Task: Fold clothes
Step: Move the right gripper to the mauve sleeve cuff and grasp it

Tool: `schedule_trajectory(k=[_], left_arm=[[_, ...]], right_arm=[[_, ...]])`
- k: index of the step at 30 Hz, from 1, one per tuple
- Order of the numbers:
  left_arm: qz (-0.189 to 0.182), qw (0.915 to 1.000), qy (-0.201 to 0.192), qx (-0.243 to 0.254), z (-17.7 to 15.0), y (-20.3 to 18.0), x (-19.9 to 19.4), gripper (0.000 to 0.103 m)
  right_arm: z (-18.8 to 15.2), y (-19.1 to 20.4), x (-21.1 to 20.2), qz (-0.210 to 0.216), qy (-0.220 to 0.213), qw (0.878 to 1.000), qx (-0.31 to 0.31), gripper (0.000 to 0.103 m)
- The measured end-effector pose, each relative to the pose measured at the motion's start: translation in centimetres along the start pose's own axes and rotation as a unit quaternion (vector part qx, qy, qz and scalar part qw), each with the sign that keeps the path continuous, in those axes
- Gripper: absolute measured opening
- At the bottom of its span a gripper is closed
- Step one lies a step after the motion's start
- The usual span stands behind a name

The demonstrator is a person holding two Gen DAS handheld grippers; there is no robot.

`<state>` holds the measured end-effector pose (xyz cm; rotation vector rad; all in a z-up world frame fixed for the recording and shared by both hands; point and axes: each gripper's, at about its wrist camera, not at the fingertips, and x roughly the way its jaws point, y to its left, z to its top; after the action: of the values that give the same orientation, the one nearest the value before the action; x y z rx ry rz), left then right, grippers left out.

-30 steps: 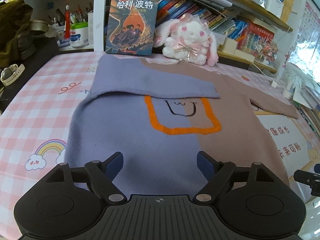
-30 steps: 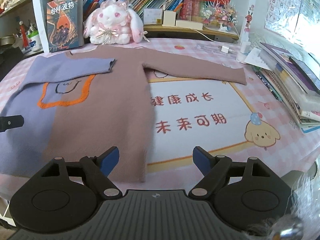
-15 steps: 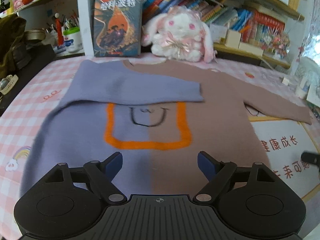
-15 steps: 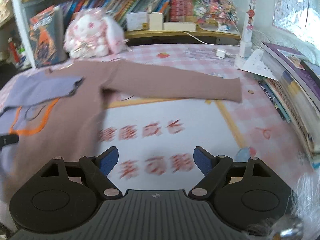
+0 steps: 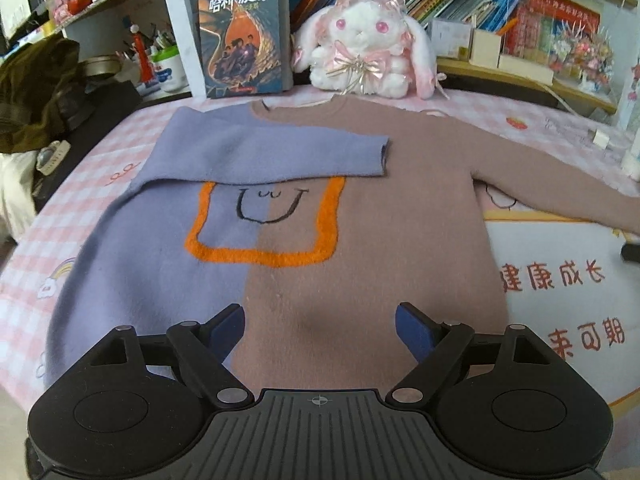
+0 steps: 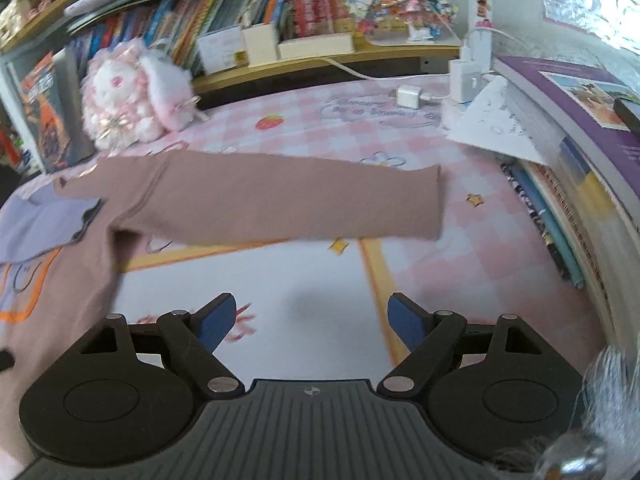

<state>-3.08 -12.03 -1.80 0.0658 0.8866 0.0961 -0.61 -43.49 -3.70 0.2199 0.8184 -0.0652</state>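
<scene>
Purple-and-brown, the sweater point(image 5: 360, 216) is spread flat on the pink checked cloth point(image 6: 492, 248), purple sleeve point(image 5: 276, 152) folded across, brown sleeve point(image 6: 280, 200) outstretched, while left gripper point(image 5: 320, 324) and right gripper point(image 6: 310, 318) are held wide apart, empty.

Black left gripper point(image 5: 319, 322), right gripper point(image 6: 310, 316), blue pads, silver screws, ribbed housing

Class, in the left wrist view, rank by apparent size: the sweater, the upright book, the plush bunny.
1. Sweater, by far the largest.
2 and 3. Plush bunny and upright book look alike, side by side at the back: not ranked.
</scene>
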Motion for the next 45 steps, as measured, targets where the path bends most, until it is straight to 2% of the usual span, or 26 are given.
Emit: schedule_trajectory(k=[6,13,19,25,28,31,33,37,39,40,42,45], left_arm=[[0.032,0.9994,0.011,0.008,0.1,-0.6,-0.7,0.085],[0.044,0.9984,0.021,0.029,-0.1,-1.6,-1.1,0.085],[0.051,0.9978,0.026,0.034,-0.1,-1.8,-1.2,0.085],[0.066,0.9973,0.024,0.021,-0.1,-1.4,-1.3,0.085],[0.069,0.9971,0.029,0.017,-0.1,-1.4,-1.2,0.085],[0.068,0.997,0.033,0.018,-0.1,-1.6,-1.1,0.085],[0.068,0.9969,0.035,0.021,0.0,-1.8,-1.0,0.085],[0.069,0.9966,0.039,0.026,-0.1,-2.0,-0.9,0.085],[0.07,0.9964,0.04,0.026,0.0,-1.9,-0.9,0.085],[0.071,0.9963,0.041,0.025,0.0,-1.9,-0.8,0.085],[0.072,0.9962,0.042,0.025,0.0,-1.8,-0.7,0.085],[0.071,0.9963,0.041,0.026,0.1,-1.9,-0.7,0.085]], right_arm=[[1.5,-2.4,1.8,-0.024,-0.012,0.999,0.02,0.082],[2.1,-4.0,3.8,-0.05,-0.014,0.998,0.034,0.082],[2.9,-4.4,4.7,-0.055,-0.02,0.998,0.039,0.082],[3.9,-5.1,5.3,-0.051,-0.026,0.996,0.072,0.082],[4.3,-5.0,5.7,-0.056,-0.028,0.995,0.072,0.078],[4.7,-4.8,6.0,-0.065,-0.033,0.994,0.078,0.066],[4.8,-4.6,6.3,-0.073,-0.039,0.994,0.077,0.053],[5.0,-4.2,7.0,-0.092,-0.048,0.993,0.052,0.042],[5.2,-4.1,7.3,-0.093,-0.05,0.994,0.04,0.03],[5.2,-4.1,7.3,-0.088,-0.051,0.994,0.035,0.028],[5.3,-4.1,7.5,-0.072,-0.052,0.996,0.029,0.01],[5.4,-3.9,7.5,-0.058,-0.052,0.996,0.032,0.009]])
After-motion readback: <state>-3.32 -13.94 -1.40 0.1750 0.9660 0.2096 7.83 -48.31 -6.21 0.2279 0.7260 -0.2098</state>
